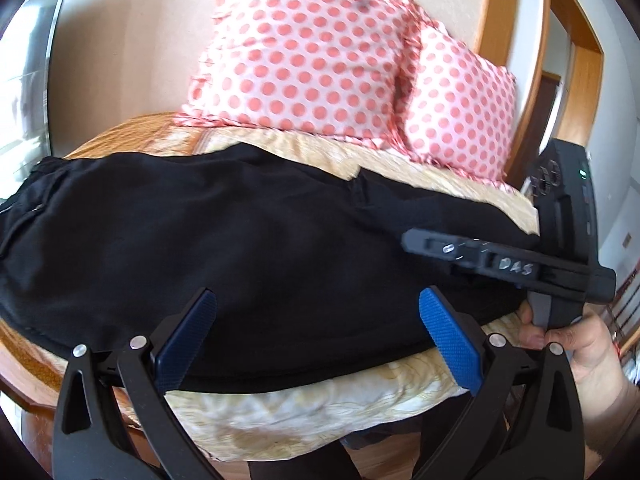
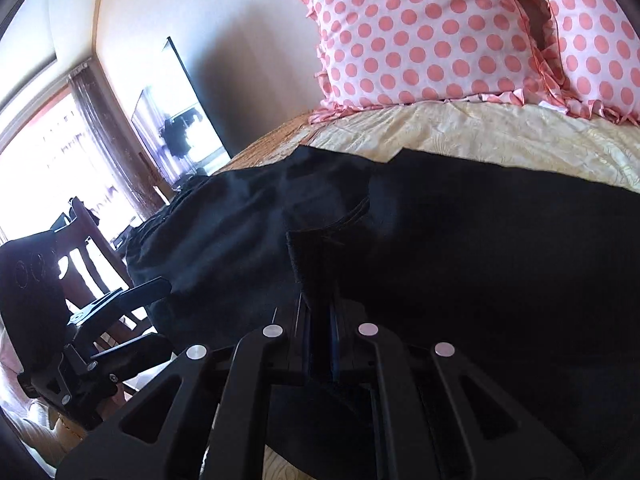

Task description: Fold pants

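Black pants point(image 1: 240, 248) lie spread lengthwise across the cream bedcover point(image 1: 304, 412), waistband toward the left. My left gripper point(image 1: 316, 340) is open, its blue pads point(image 1: 452, 344) hovering over the near edge of the pants, holding nothing. My right gripper point(image 2: 320, 328) is shut on a fold of the black pants point(image 2: 480, 240), pinched between its blue pads and lifted slightly. In the left wrist view the right gripper point(image 1: 424, 240) shows at the right over the pants, held by a hand point(image 1: 576, 344). The left gripper's body point(image 2: 100, 320) shows at the lower left of the right wrist view.
Two pink polka-dot pillows point(image 1: 304, 56) stand at the head of the bed behind the pants. A wooden bed edge point(image 1: 24, 360) runs at the left. A chair point(image 2: 88, 248) and bright window point(image 2: 40, 152) lie beyond the bed's left side.
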The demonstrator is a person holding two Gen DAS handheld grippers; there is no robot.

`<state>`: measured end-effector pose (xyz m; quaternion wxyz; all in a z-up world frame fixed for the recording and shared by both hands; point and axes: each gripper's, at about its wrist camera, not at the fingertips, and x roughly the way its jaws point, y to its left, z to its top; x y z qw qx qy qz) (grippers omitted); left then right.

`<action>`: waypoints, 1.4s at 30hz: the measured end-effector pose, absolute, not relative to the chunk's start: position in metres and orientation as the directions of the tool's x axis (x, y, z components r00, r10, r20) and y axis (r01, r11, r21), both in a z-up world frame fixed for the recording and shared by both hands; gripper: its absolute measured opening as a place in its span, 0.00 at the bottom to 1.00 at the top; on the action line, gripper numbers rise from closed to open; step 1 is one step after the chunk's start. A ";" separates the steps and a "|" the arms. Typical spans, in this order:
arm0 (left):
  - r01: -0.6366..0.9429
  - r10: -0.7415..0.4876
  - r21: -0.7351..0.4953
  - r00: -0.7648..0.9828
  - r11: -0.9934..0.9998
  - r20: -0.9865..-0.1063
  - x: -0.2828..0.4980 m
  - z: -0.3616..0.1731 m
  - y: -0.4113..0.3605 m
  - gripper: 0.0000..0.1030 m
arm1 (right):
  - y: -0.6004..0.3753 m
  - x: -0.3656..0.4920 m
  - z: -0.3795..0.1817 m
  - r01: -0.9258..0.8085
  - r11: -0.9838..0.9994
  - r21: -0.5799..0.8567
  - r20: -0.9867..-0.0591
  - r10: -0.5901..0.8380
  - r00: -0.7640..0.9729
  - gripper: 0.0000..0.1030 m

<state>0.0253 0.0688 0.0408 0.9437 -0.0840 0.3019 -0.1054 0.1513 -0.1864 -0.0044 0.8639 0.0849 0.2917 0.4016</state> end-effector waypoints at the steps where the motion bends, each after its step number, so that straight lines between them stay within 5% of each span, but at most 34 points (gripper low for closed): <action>1: 0.136 -0.247 -0.235 0.802 0.962 -0.545 0.025 0.042 0.074 0.98 | -0.184 0.152 0.000 -0.643 0.660 0.388 -0.419 0.748 0.515 0.07; 8: 0.078 -0.236 -0.304 0.817 0.949 -0.526 0.024 0.046 0.095 0.98 | -0.171 0.148 0.024 -0.667 0.618 0.416 -0.309 0.786 0.536 0.07; 12: 0.055 -0.211 -0.294 0.819 0.954 -0.533 0.021 0.046 0.099 0.98 | -0.129 0.136 0.004 -0.732 0.613 0.297 -0.459 0.764 0.454 0.07; 18: 0.015 -0.159 -0.272 0.842 0.962 -0.515 0.010 0.052 0.111 0.98 | -0.131 0.125 -0.012 -0.734 0.619 0.280 -0.475 0.753 0.454 0.07; 22: -0.045 -0.103 -0.282 0.868 0.958 -0.486 0.003 0.062 0.130 0.98 | -0.115 0.112 -0.018 -0.764 0.633 0.127 -0.535 0.692 0.485 0.08; 26: -0.148 -0.036 -0.344 0.879 0.927 -0.475 -0.003 0.068 0.165 0.98 | -0.113 0.094 -0.019 -0.808 0.583 0.086 -0.542 0.708 0.453 0.36; 32: -0.297 0.053 -0.433 0.870 0.851 -0.491 -0.012 0.066 0.218 0.98 | -0.126 0.093 0.006 -0.767 0.633 0.103 -0.438 0.721 0.537 0.36; 37: -0.361 0.065 -0.502 0.855 0.786 -0.514 -0.015 0.061 0.253 0.98 | -0.092 0.110 -0.015 -0.715 0.697 -0.045 -0.594 0.557 0.580 0.38; 42: -0.373 -0.002 -0.610 0.852 0.699 -0.524 -0.014 0.051 0.288 0.98 | -0.101 0.111 -0.018 -0.713 0.701 -0.019 -0.570 0.578 0.584 0.40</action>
